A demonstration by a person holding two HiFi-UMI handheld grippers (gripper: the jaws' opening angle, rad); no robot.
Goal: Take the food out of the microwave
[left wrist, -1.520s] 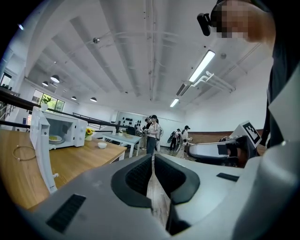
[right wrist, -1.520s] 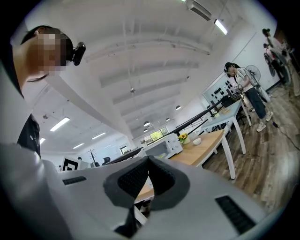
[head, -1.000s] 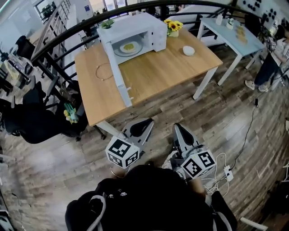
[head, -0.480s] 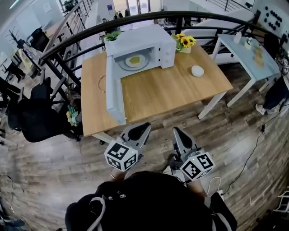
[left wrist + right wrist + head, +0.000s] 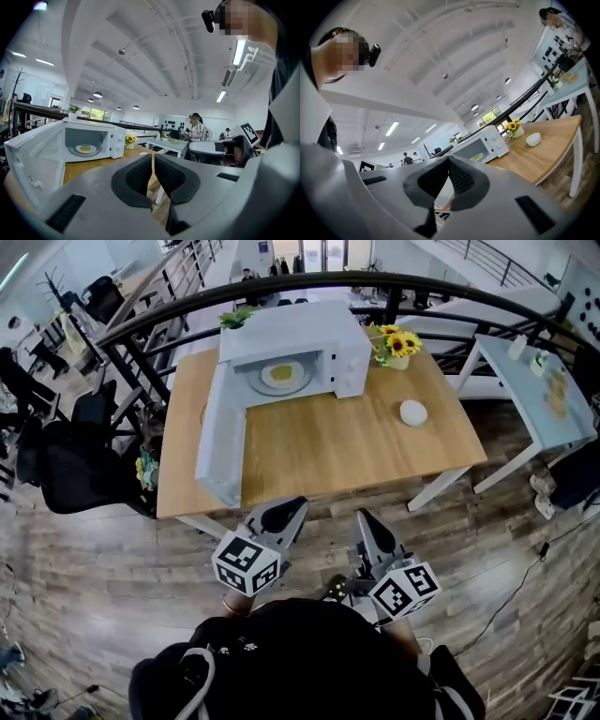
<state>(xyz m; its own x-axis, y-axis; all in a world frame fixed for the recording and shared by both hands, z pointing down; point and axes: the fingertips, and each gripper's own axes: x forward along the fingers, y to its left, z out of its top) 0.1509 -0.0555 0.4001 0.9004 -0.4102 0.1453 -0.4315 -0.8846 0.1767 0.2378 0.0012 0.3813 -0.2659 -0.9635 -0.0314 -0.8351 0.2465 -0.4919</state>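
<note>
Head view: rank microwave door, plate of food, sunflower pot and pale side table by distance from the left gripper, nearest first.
1. Microwave door, swung open on the left, its free end closest to the left gripper.
2. Plate of food, inside the microwave.
3. Sunflower pot, right of the microwave, at the back.
4. Pale side table, far right.

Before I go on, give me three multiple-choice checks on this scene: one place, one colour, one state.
1. Where is the plate of food relative to the microwave? A on top B inside C in front
2. What colour is the bowl? A white B red C black
3. How is the microwave door? A shut B taken off C swung open
Answers: 1 B, it lies in the cavity; 2 A, white against the wooden table; 3 C, it stands out over the table.
</note>
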